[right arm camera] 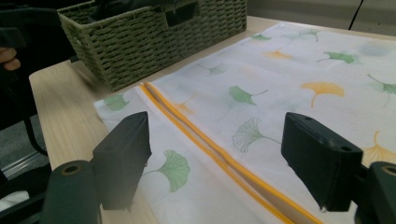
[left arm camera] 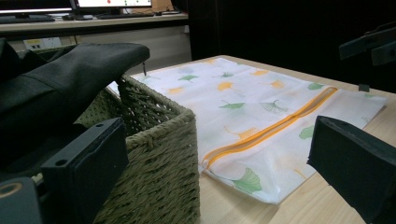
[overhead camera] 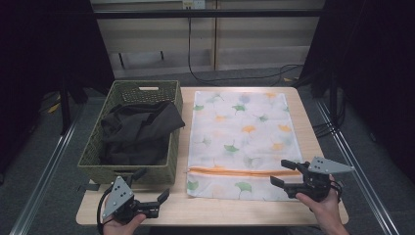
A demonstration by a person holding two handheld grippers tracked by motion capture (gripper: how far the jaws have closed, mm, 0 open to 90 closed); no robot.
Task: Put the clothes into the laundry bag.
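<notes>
While your right claw (overhead camera: 283,172) hovers with its jaws spread wide over the near right end of the laundry bag (overhead camera: 242,127), nothing sits between them. That leaf-printed bag lies flat on the table (overhead camera: 303,105), its orange zipper (overhead camera: 240,171) running across near you. Your left claw (overhead camera: 154,198), also open and empty, waits just in front of the woven basket (overhead camera: 98,147) holding dark clothing (overhead camera: 139,129).

basket (overhead camera: 131,161) on table (overhead camera: 205,208) left of laundry bag (overhead camera: 242,142), clothes (overhead camera: 139,129) in basket, zipper (overhead camera: 240,171) along bag's near end
</notes>
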